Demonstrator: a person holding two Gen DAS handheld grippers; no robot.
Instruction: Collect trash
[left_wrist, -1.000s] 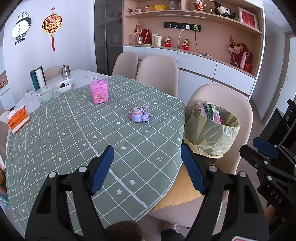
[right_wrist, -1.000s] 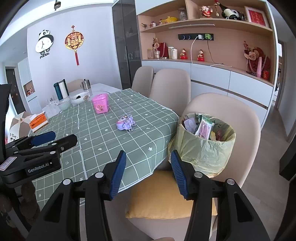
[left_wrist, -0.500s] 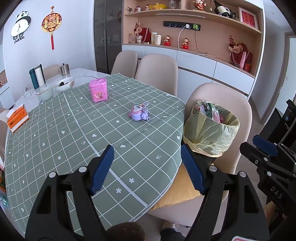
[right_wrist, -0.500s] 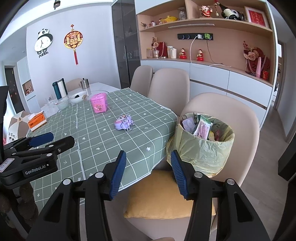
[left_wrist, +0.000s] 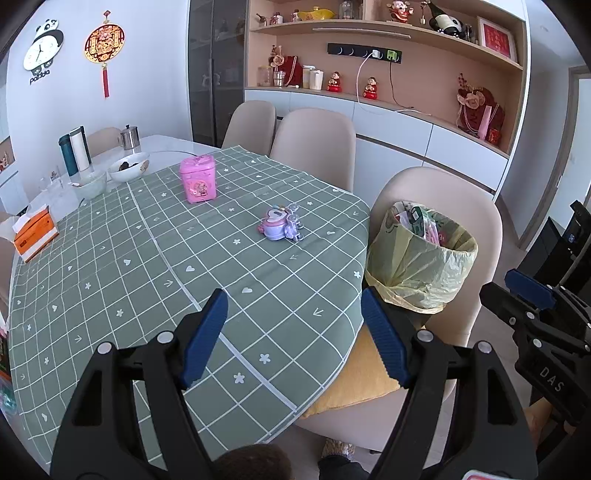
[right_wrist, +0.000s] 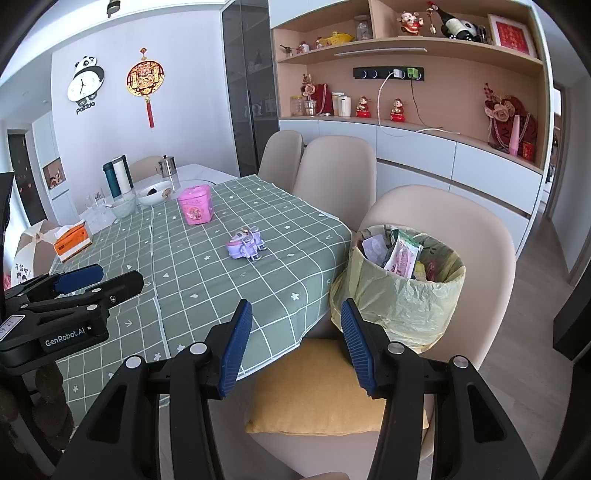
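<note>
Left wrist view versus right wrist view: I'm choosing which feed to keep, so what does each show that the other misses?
Only the left wrist view shows the right tool from the side. Only the right wrist view shows the left tool from the side and a doorway at far right. Both show the lined trash bin on the chair, the pink tin and the purple toy on the green tablecloth.

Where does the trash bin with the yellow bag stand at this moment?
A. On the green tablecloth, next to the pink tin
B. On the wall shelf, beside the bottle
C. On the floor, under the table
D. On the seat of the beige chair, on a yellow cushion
D: the trash bin with its yellow bag stands on the yellow cushion of the beige chair, beside the table edge, not on the tablecloth.
</note>
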